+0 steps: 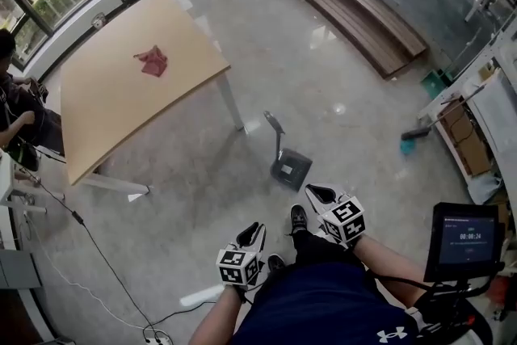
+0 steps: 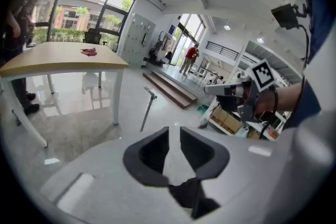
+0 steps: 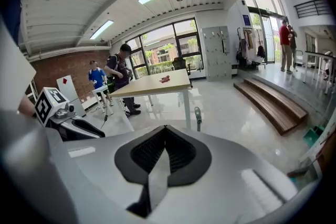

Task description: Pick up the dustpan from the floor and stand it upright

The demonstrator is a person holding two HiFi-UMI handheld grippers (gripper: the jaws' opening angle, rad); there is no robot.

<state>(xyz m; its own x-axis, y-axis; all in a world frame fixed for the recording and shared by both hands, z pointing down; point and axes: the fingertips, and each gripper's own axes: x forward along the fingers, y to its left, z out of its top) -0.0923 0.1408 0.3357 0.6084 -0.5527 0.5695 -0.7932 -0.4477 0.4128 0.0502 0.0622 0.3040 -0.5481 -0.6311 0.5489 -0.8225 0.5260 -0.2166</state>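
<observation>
The grey dustpan (image 1: pixel 289 168) stands upright on the shiny floor, its long handle (image 1: pixel 276 129) rising from the pan, with no gripper touching it. Its handle also shows in the left gripper view (image 2: pixel 148 108) and the right gripper view (image 3: pixel 198 117). Both grippers are held back near my body, well short of it. My left gripper (image 1: pixel 256 230) has a narrow gap between its jaws (image 2: pixel 174 136) and nothing in it. My right gripper (image 1: pixel 317 193) is shut and empty, its tips meeting (image 3: pixel 165 131).
A light wooden table (image 1: pixel 113 93) with a red cloth (image 1: pixel 153 61) stands to the left, one leg (image 1: pixel 230 103) close to the dustpan. Wooden steps (image 1: pixel 355 8) lie at the back right, a teal brush (image 1: pixel 414 136) and shelving at right. A cable (image 1: pixel 81 222) runs over the floor at left.
</observation>
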